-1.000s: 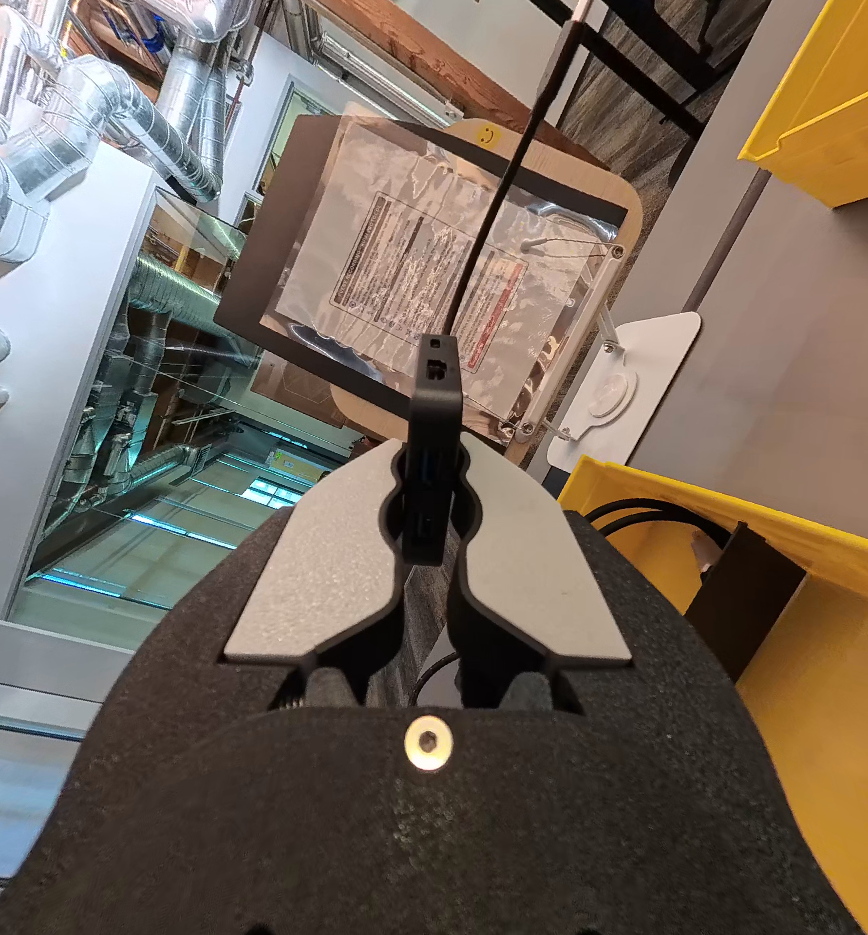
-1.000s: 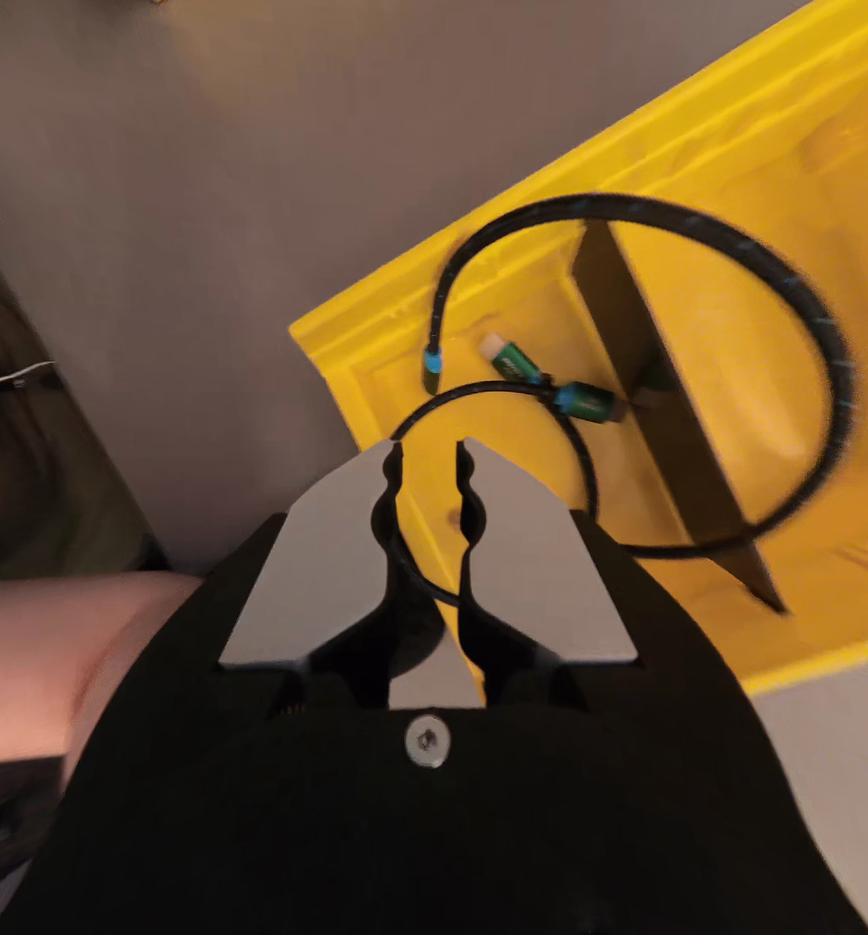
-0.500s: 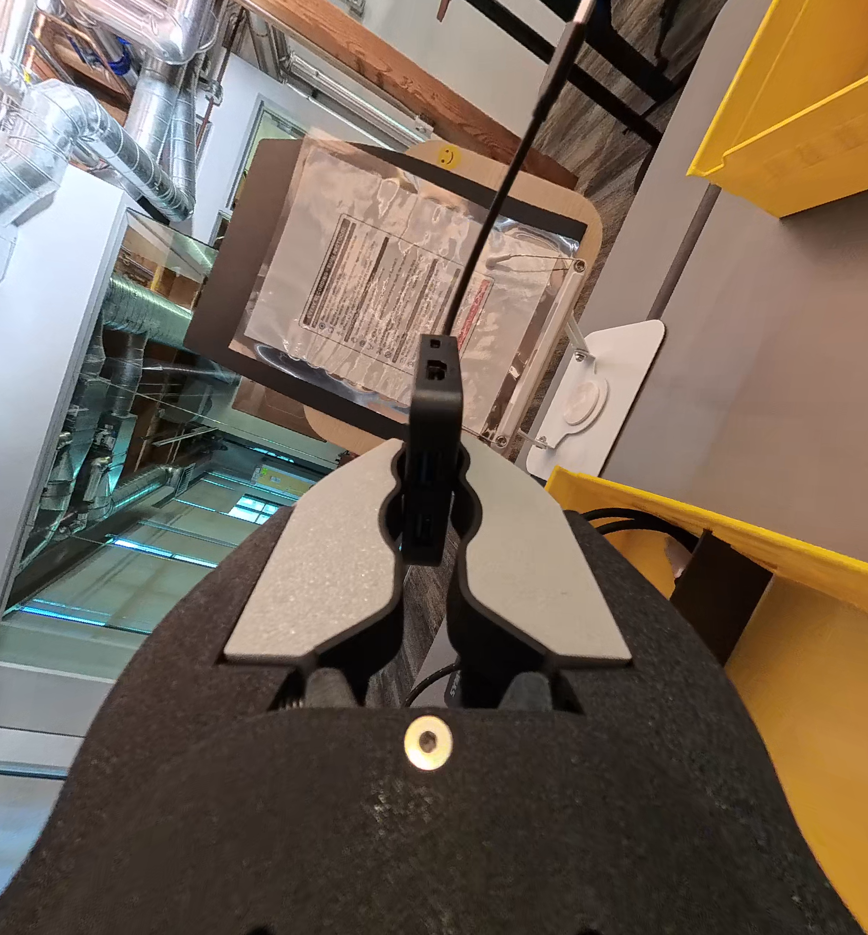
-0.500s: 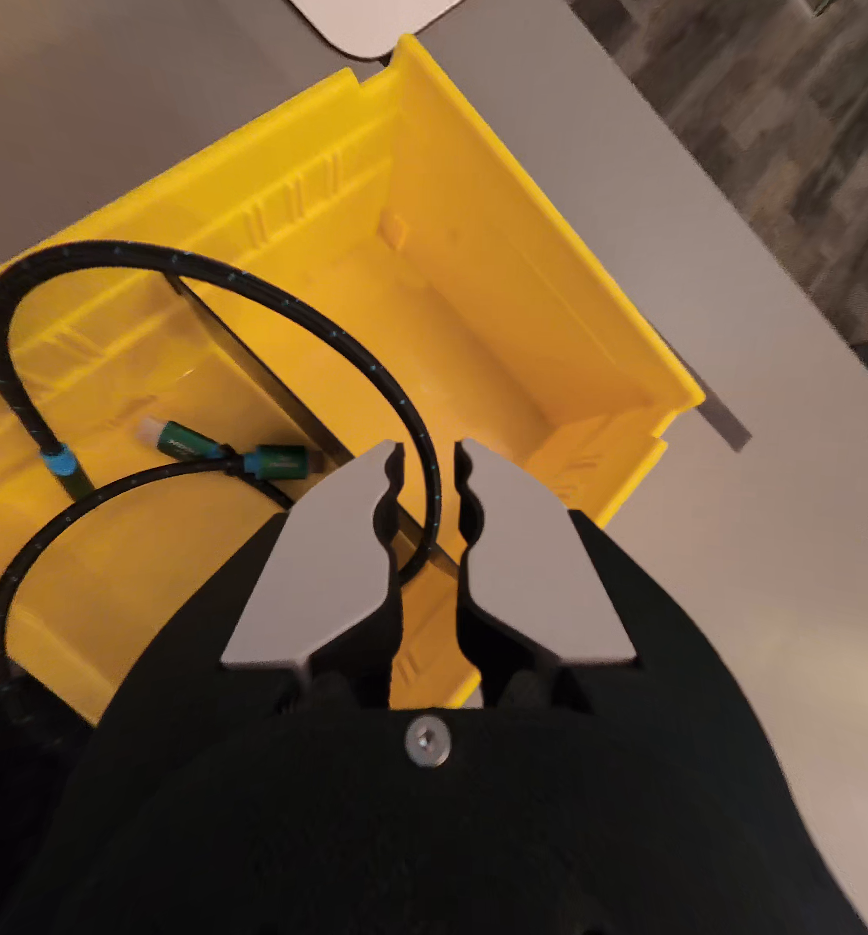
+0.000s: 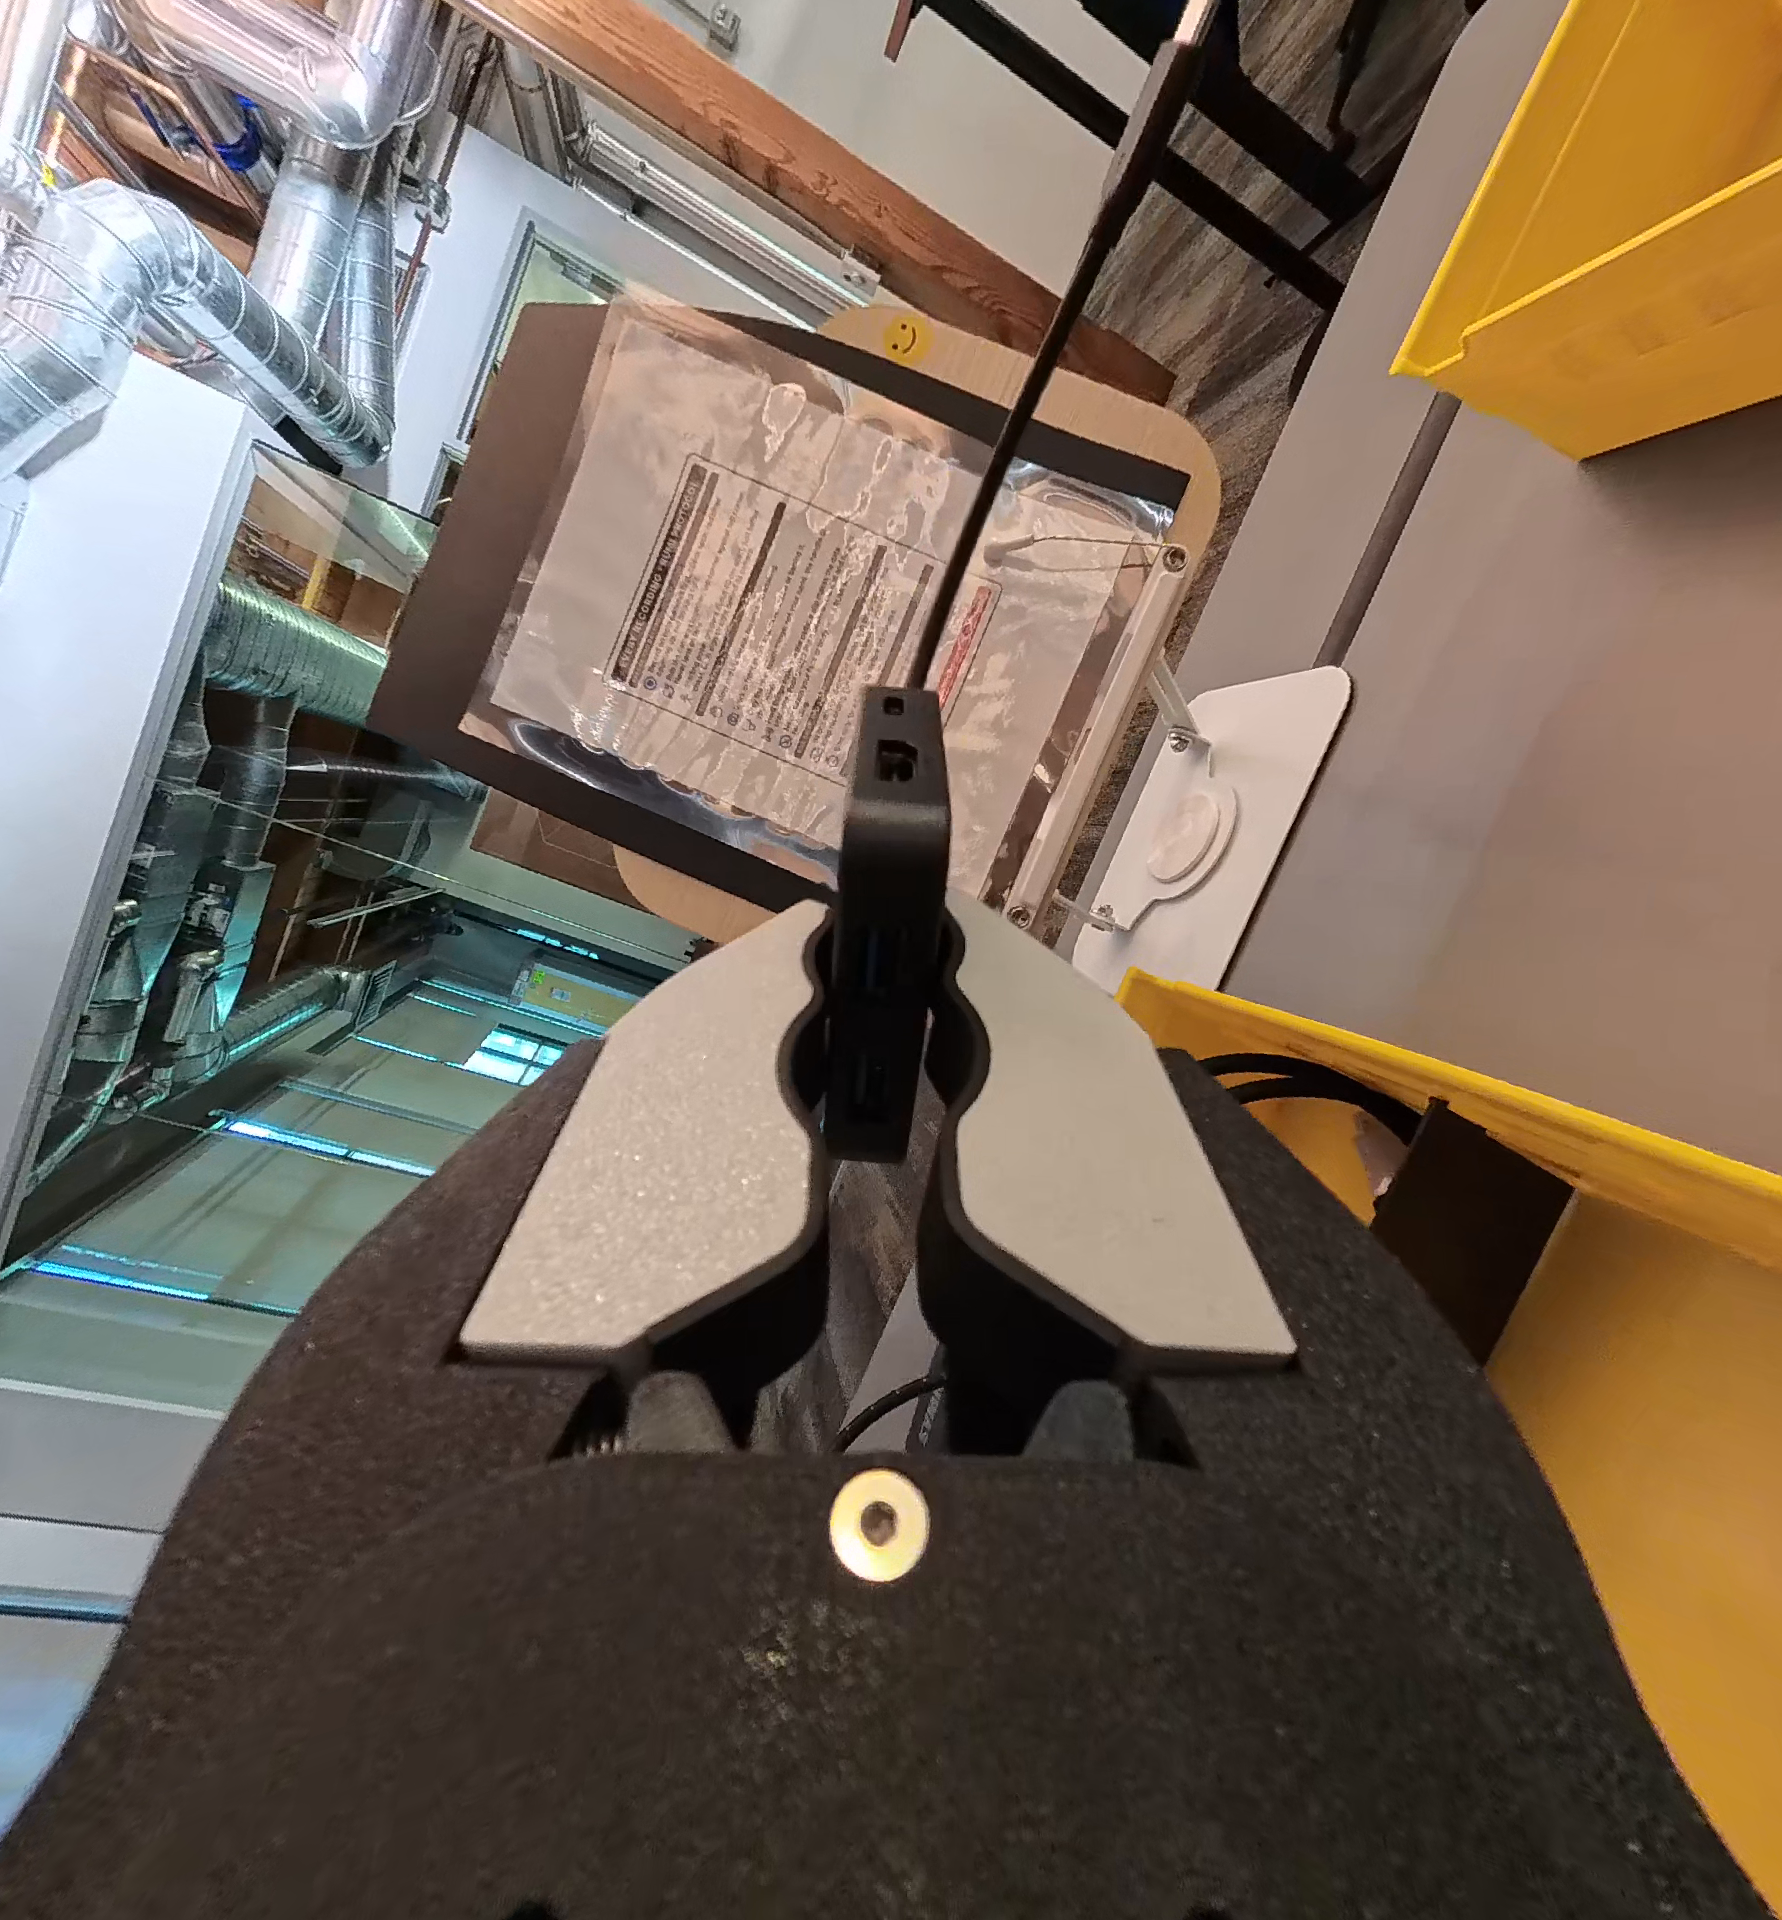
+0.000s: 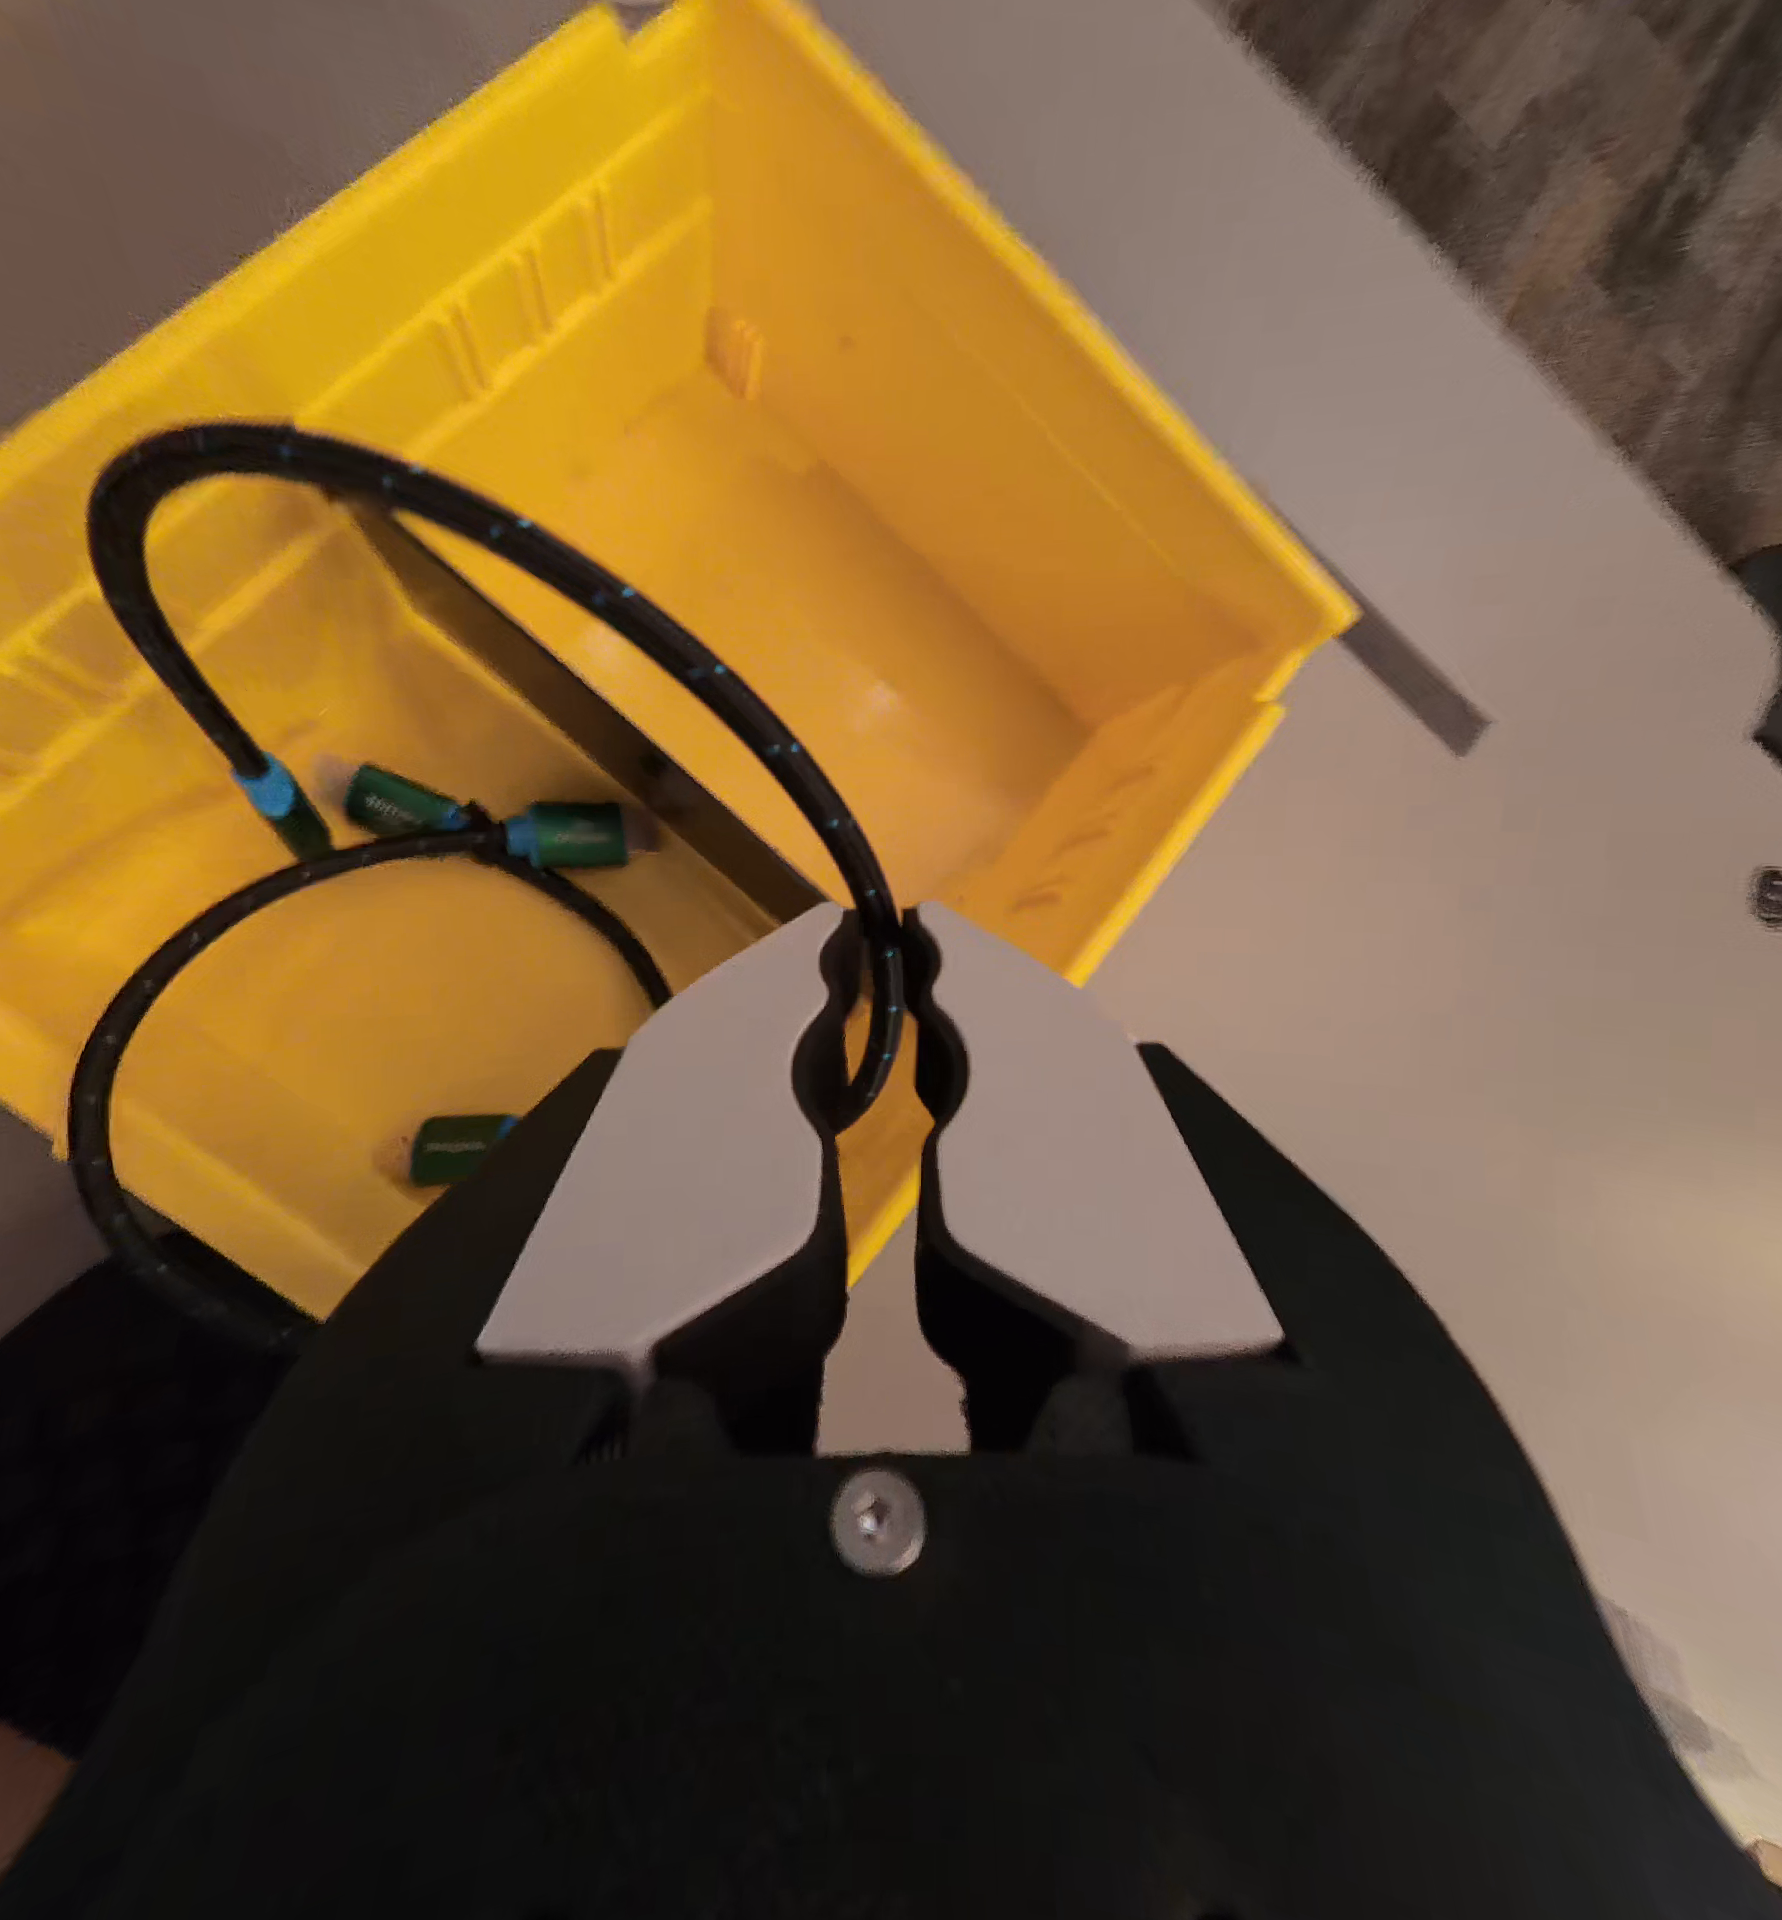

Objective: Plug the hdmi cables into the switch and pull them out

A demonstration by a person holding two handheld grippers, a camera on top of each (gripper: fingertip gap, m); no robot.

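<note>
My left gripper point(image 5: 882, 914) is shut on the black HDMI switch point(image 5: 892, 831), held edge-on and upright, ports facing me. A thin black lead point(image 5: 1022, 416) runs up from its top. My right gripper point(image 6: 876, 920) is over the yellow bin point(image 6: 970, 208), shut on a black braided HDMI cable point(image 6: 554, 561). That cable arcs over the bin to a blue-and-green plug point(image 6: 274, 800). A second cable point(image 6: 139, 997) lies in the bin with green plugs point(image 6: 565, 831). Another green plug point(image 6: 451, 1148) lies near my left finger.
A black divider point(image 6: 575, 696) splits the bin; its right compartment holds nothing. The bin stands on a grey table point(image 6: 1489, 1143) whose edge runs along the right. A second yellow bin point(image 5: 1645, 260) and a sign board on a white base point(image 5: 814, 623) stand beyond the switch. Tip to tip, the grippers are about 45 cm apart.
My right gripper swung over the bin, moved onto the arching cable and closed from open onto it. My left gripper keeps hold of the switch and only shifted slightly.
</note>
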